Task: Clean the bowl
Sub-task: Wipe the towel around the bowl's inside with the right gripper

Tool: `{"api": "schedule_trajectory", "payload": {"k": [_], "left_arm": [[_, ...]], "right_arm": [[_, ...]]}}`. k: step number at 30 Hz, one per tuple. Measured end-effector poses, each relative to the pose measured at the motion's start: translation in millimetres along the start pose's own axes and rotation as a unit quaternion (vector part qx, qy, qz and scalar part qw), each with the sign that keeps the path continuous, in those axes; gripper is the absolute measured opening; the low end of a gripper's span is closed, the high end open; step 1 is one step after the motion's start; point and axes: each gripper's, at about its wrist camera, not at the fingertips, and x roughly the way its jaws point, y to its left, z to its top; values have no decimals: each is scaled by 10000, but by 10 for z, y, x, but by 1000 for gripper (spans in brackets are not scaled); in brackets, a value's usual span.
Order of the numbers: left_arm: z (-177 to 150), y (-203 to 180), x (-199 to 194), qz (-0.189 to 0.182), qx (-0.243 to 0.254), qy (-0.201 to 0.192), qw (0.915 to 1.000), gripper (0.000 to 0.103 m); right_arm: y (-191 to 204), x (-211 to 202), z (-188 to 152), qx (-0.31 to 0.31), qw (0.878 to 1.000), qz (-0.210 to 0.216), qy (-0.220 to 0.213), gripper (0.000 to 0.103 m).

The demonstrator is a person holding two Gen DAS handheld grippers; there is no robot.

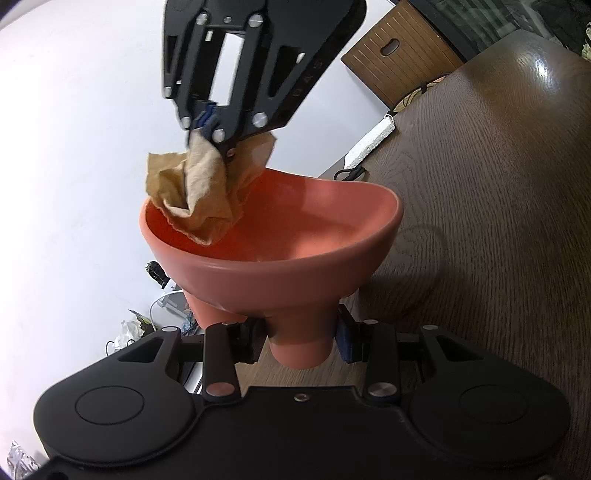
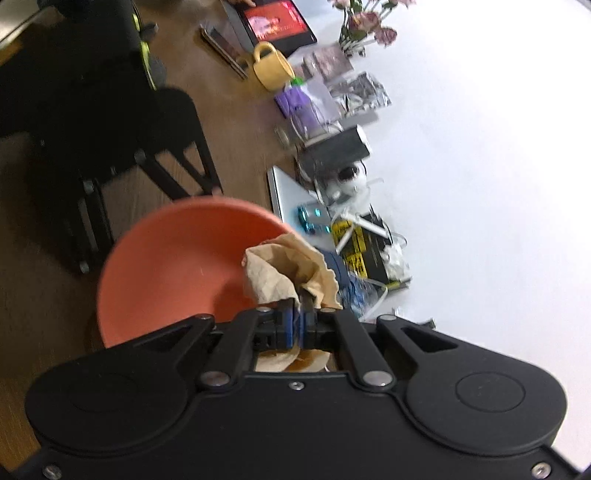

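Bowl: salmon-red, footed, held up off the dark wooden table and tipped on its side, carried only by its narrow foot. Clamped there by the left gripper, jaws pressed against either side of that foot, nothing else supporting the weight. Likely to twist or slide out of so small a hold if pushed hard from the far rim, then drop onto the table and chip or crack; could also swing round in the pads under a sideways wipe. Met at the far rim by the right gripper, jaws squeezed nearly together on a pinch of the crumpled brown paper wad, most of which hangs loose into the basin. Held by such a thin pinch, may tear or pull free under a dragging stroke and be left behind inside; pressed too deep, would bring the black fingers rather than the paper against the glaze. Seen through motion blur in the right wrist view, so hard to judge whether wad and bowl wall truly touch. As to writing: on the tablet at the far end of the table, a red picture with pale lettering, too smeared to read; on the yellow-and-black box, bold black characters, likewise illegible; on the flank of the right gripper, faint raised letters, perhaps "DAS", not certain. No brand readable on bowl or paper.
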Motion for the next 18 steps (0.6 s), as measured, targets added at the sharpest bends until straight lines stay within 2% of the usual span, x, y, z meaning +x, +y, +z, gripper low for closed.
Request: {"api": "schedule_trajectory", "payload": {"k": [4,6,10,18], "left_arm": [[-22,-4,332,8,-12,8,10000,37],[106,-206,574,7,-13,8,10000,37],[165,-374,685,6,-14,8,10000,37],[127,-292,757,-1,-20,11,10000,37]], "right_arm": [[142,-151,-121,17,9999,85,135,3],[254,-221,-195,20,9996,190,222,3],[427,-282,-287,9,9984,448,348,3],[672,-298,-228,-7,9957,856,357,3]]}}
